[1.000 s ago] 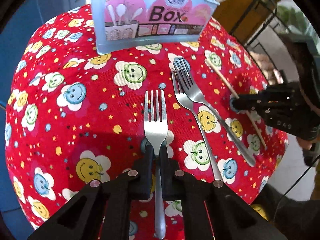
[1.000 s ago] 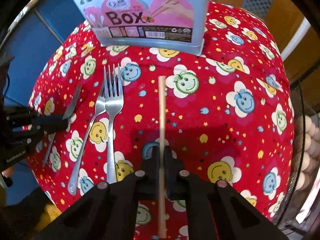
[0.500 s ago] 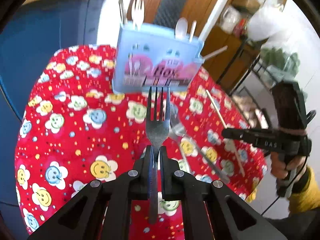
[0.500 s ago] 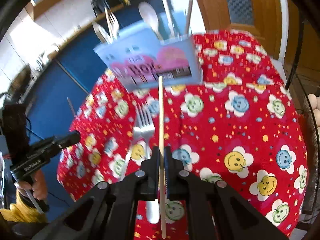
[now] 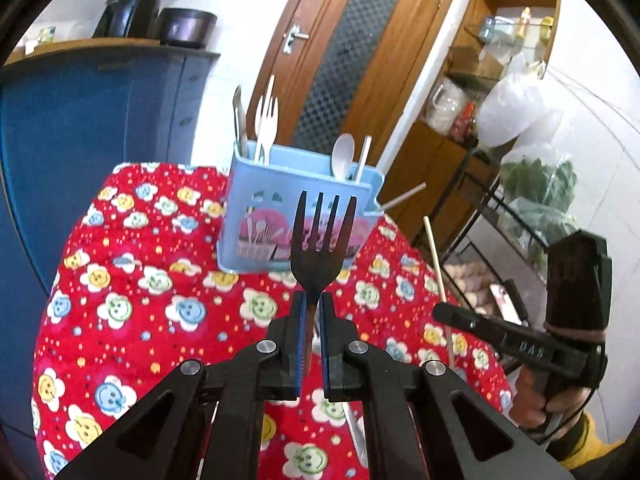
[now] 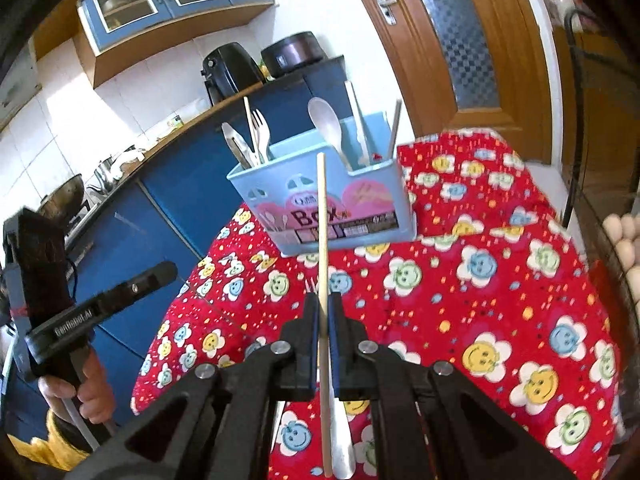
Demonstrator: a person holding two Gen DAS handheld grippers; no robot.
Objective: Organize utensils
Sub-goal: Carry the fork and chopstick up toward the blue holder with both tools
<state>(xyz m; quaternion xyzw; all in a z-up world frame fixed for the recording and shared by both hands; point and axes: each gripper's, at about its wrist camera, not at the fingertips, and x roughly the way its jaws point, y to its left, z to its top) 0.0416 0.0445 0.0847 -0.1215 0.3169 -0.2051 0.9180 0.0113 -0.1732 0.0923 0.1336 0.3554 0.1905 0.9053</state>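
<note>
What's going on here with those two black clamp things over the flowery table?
A person is tidying cutlery with a hand-held gripper in each hand. The left gripper is shut on a metal fork, tines pointing up and away; the right gripper is shut on a wooden chopstick. Both are held above the red smiley tablecloth, facing the blue utensil box, which already holds forks, a spoon and sticks. At least one more piece of cutlery lies on the cloth, mostly hidden by the grippers.
</note>
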